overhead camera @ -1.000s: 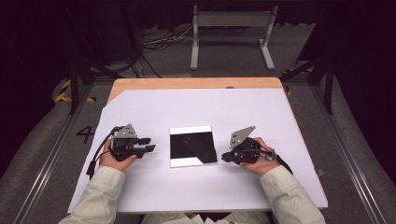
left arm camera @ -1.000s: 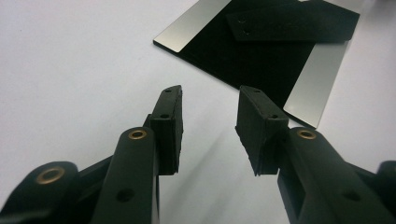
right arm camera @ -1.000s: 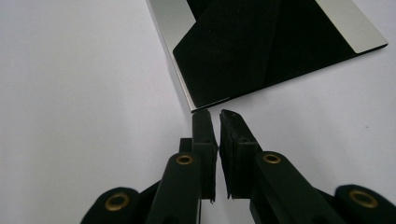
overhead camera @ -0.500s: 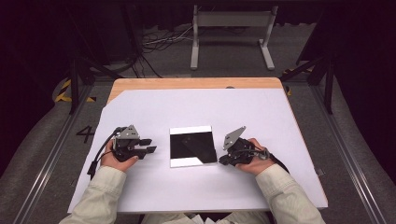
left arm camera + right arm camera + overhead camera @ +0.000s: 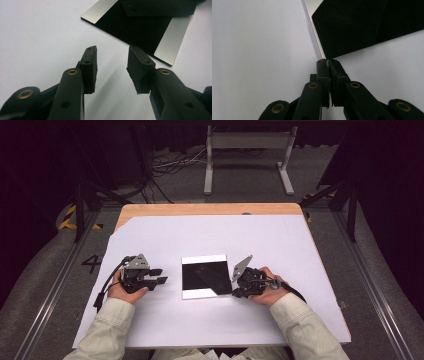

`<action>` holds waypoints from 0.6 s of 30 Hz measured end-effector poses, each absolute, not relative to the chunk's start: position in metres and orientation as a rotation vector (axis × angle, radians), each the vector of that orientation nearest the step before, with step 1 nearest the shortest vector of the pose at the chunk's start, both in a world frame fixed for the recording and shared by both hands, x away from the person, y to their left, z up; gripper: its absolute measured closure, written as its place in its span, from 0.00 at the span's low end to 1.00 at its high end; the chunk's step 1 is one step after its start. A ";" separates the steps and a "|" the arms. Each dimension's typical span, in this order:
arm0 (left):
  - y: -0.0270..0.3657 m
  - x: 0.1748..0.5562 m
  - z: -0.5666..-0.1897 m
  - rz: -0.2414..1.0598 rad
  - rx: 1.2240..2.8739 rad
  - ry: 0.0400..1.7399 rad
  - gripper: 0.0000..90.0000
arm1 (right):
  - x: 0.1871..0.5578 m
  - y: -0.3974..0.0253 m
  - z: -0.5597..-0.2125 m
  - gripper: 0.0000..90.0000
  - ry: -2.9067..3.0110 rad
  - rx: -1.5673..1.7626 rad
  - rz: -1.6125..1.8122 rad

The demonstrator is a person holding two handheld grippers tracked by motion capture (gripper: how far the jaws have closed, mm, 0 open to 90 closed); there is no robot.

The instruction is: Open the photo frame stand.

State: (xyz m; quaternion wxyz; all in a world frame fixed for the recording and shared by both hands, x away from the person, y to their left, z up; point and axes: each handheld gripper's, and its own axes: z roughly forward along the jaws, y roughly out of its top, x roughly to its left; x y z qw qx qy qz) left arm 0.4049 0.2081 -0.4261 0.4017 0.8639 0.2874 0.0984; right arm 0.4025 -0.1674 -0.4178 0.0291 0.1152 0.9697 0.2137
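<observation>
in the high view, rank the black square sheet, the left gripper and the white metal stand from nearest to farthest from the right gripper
1. Black sheet: at the right gripper's shut jaws, table centre.
2. Left gripper: beyond the sheet, table's left.
3. White stand: on the floor beyond the table's far edge.

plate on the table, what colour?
The plate is glossy black in the middle with pale silver strips along two opposite edges; clearest in the left gripper view.

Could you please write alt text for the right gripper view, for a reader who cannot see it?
The right gripper, jaws closed together, touches its tips to the corner of a flat black sheet lying on a white table. A pale strip runs along the sheet's edge.
</observation>
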 end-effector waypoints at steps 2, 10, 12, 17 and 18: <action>0.208 0.405 -0.426 0.249 2.182 0.727 0.67 | 0.402 -0.166 -0.418 0.97 2.996 0.354 0.655; 0.208 0.405 -0.426 0.247 2.183 0.725 0.67 | 0.402 -0.169 -0.418 0.99 2.967 0.356 0.719; 0.208 0.405 -0.426 0.246 2.185 0.727 0.67 | 0.401 -0.171 -0.415 1.00 2.955 0.359 0.746; 0.208 0.406 -0.427 0.246 2.188 0.726 0.66 | 0.402 -0.177 -0.401 1.00 2.895 0.377 0.924; 0.208 0.406 -0.427 0.243 2.185 0.729 0.66 | 0.402 -0.177 -0.399 1.00 2.889 0.384 0.943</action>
